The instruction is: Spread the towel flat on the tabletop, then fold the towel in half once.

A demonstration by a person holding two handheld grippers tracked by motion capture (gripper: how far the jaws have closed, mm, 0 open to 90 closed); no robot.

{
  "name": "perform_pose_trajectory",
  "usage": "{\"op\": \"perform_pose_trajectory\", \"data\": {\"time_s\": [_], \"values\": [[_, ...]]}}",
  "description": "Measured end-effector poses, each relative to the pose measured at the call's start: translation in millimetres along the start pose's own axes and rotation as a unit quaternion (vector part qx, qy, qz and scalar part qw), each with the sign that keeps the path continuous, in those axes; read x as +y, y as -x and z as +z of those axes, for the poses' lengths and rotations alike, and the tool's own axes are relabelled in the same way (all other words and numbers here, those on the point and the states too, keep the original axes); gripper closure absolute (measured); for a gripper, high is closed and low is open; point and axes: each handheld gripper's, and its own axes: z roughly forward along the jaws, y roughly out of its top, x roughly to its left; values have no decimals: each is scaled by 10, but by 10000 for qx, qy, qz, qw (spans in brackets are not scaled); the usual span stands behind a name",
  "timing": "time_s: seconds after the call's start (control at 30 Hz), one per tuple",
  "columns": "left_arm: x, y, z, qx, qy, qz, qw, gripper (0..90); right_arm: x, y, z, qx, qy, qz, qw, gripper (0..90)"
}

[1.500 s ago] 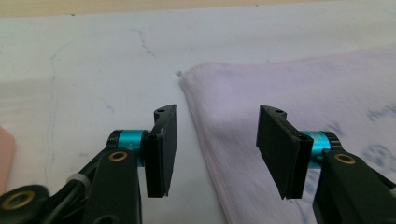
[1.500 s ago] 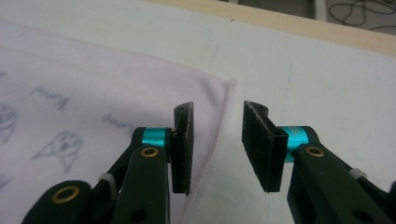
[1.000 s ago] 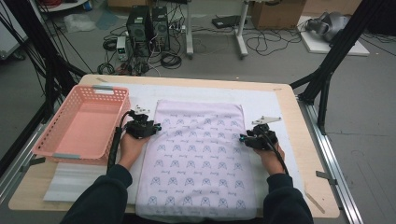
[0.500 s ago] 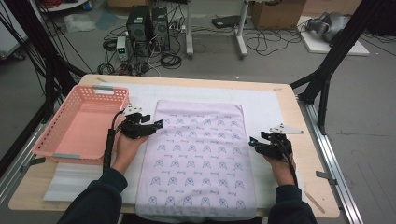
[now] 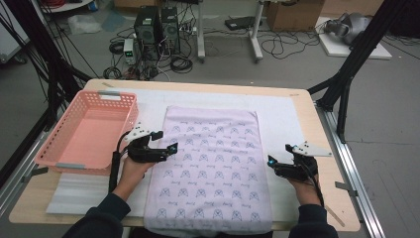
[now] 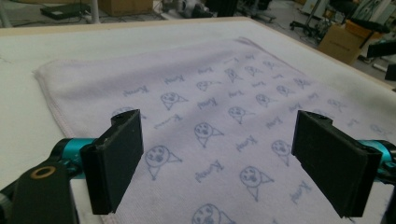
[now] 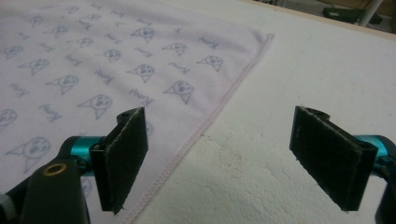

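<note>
lying flat on the white mat [image 5: 282,106] that covers the wooden surface [image 5: 317,124], the towel [image 5: 213,163] seen from the high view is a pale lilac rectangle printed all over with small blue cat faces and short script words. its far edge lies square across the mat and its near edge reaches the surface's front edge. the left gripper [image 5: 171,148] hangs at the towel's left edge, its tips over the cloth, with the pink basket [image 5: 86,131] just beside it on the left. the right gripper [image 5: 271,163] sits at the towel's right edge, pointing inward. both pairs of jaws have just been opening and stand wide apart, with nothing clamped.

in the left gripper view, the left gripper [image 6: 219,158] looks along the towel [image 6: 210,102], whose printed faces and words run away toward the far corner. a stitched hem traces its edge at the picture's left, where the cloth meets the white mat [image 6: 23,102]. the jaws stand far apart above the cloth, not pressing on it.

in the right gripper view, the right gripper [image 7: 219,158] straddles the towel's edge: the towel [image 7: 93,70] lies under one jaw, its pinkish stitched hem running diagonally between the jaws, while the other jaw hangs over the bare, pebbly white mat [image 7: 299,70]. the jaws are spread wide with only air between their pads.
</note>
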Motion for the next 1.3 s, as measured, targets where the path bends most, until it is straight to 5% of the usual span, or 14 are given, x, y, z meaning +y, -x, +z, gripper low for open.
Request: {"op": "perform_pose_trajectory", "data": {"time_s": [0.6, 0.73, 0.97, 1.3], "values": [[-9, -65, -51, 162, -30, -111, 9998, 181, -13, 43, 76, -106, -169, 45, 9998, 174], [-10, -115, -67, 256, 31, -310, 9992, 186, -12, 45, 108, -86, -176, 49, 9998, 174], [-26, -153, -65, 355, -133, -352, 9987, 195, -10, 47, 164, -44, -230, 144, 9996, 174], [-7, -318, 12, 620, -388, -663, 9951, 229, 70, 60, 388, 162, -488, 281, 9983, 174]]}}
